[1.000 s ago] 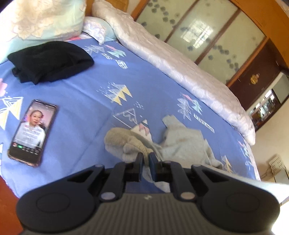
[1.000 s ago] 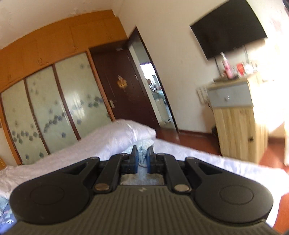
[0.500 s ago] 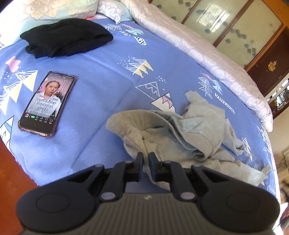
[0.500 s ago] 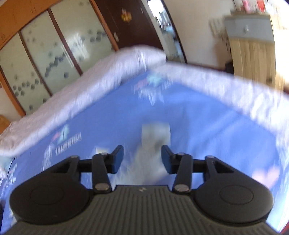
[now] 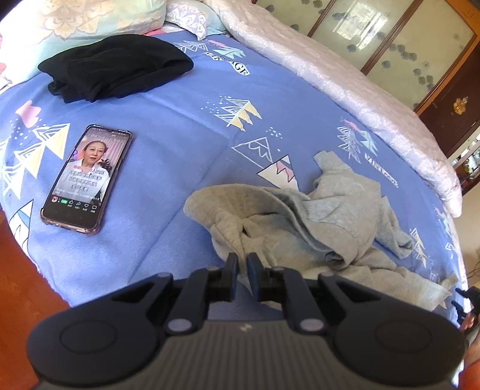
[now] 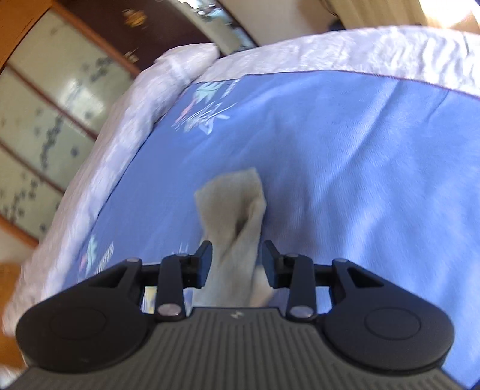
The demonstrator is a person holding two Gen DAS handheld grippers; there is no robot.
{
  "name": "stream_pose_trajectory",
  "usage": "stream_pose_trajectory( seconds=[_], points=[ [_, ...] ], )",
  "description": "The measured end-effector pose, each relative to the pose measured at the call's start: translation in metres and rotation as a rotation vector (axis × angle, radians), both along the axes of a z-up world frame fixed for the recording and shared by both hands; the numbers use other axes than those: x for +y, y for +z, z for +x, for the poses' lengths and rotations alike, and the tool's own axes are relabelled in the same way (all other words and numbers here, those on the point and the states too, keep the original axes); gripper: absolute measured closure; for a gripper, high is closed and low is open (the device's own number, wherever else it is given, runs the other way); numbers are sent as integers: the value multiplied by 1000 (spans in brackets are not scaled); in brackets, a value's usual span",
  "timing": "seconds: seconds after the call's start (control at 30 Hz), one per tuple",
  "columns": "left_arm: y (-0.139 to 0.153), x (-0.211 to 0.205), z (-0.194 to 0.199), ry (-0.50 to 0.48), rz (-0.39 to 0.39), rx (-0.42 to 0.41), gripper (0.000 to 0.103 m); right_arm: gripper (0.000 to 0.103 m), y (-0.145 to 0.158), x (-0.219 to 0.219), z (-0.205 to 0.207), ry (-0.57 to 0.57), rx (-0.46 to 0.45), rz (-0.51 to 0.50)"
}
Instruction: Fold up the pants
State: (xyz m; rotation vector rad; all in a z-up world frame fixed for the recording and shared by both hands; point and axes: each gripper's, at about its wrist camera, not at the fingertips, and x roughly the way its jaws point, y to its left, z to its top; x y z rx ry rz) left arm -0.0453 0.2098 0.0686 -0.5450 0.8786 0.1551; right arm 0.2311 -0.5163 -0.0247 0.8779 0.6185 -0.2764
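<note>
Grey pants (image 5: 303, 231) lie crumpled on the blue patterned bed cover (image 5: 186, 129). My left gripper (image 5: 242, 261) is shut, its tips at the near edge of the waist end; whether it pinches cloth I cannot tell. In the right wrist view one grey pant leg end (image 6: 237, 207) lies on the blue cover (image 6: 360, 168), running between the fingers of my right gripper (image 6: 237, 249), which is open around it. The right gripper shows at the far right edge of the left wrist view (image 5: 466, 300).
A phone (image 5: 87, 178) with a lit screen lies left of the pants near the bed's front edge. A folded black garment (image 5: 117, 67) sits at the back left by pillows (image 5: 90, 18). A white quilt (image 5: 345, 84) runs along the far side. Wardrobe doors (image 5: 405, 39) stand behind.
My right gripper has opened and swung down from facing the room to the pant leg end. The left gripper stayed shut and drew back, so more of the pants shows.
</note>
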Motion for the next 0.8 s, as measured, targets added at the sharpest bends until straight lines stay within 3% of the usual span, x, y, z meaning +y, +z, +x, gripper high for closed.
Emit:
stream_pose_trajectory(
  seconds=[0.07, 0.17, 0.23, 0.3, 0.47, 0.57, 0.7, 0.77, 0.8],
  points=[
    [2, -3, 3, -2, 18, 5, 94, 67, -9, -10, 6, -17, 21, 17],
    [6, -7, 9, -16, 44, 4, 94, 99, -27, -18, 22, 12, 83, 78],
    [10, -9, 10, -25, 48, -7, 94, 99, -25, -19, 13, -18, 81, 68],
    [13, -8, 11, -33, 41, -26, 94, 99, -13, -24, -7, -55, 13, 102],
    [19, 3, 6, -39, -16, -74, 94, 99, 55, -38, -87, -105, -192, 151],
    [16, 9, 7, -31, -43, -78, 94, 99, 105, -34, -111, -110, -266, 37],
    [8, 11, 7, -3, -54, -64, 94, 99, 130, -24, -78, -81, -238, -75],
    [5, 9, 6, 14, -49, -52, 94, 92, 123, -14, -31, -30, -182, -167],
    [3, 7, 6, 19, -46, -47, 94, 81, 114, -7, -6, 10, -127, -227]
  ],
)
